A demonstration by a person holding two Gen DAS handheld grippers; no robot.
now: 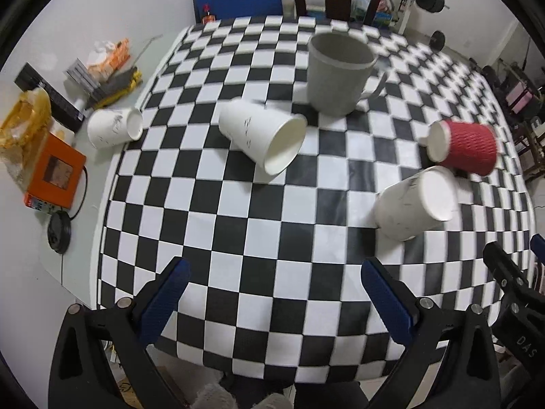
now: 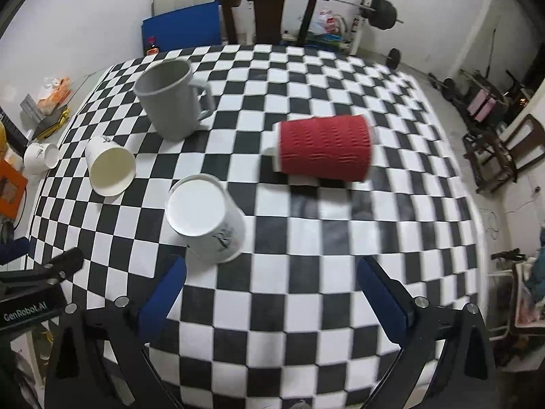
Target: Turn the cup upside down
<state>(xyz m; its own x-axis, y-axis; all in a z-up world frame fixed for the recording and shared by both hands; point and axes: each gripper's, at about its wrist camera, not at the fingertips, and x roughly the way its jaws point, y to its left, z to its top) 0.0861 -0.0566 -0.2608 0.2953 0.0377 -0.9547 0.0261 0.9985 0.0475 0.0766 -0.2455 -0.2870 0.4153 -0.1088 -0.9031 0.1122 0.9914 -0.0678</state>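
Note:
A grey mug (image 1: pixel 337 75) (image 2: pixel 170 99) stands upright at the back of the checkered table (image 1: pixel 272 225). A white paper cup (image 1: pixel 262 136) (image 2: pixel 109 163) lies on its side. Another white paper cup (image 1: pixel 415 201) (image 2: pixel 204 218) stands upside down. A red ribbed cup (image 1: pixel 463 146) (image 2: pixel 323 148) lies on its side. A third white cup (image 1: pixel 114 129) (image 2: pixel 41 158) lies at the table's left edge. My left gripper (image 1: pixel 272 293) is open and empty over the near edge. My right gripper (image 2: pixel 270 289) is open and empty, short of the upside-down cup and the red cup.
An orange box (image 1: pixel 56 173), a yellow bag (image 1: pixel 24 119) and stacked items (image 1: pixel 109 64) sit on the white surface to the left. A dark chair (image 2: pixel 269 10) stands behind the table. A barbell rack (image 2: pixel 378 10) and furniture are to the right.

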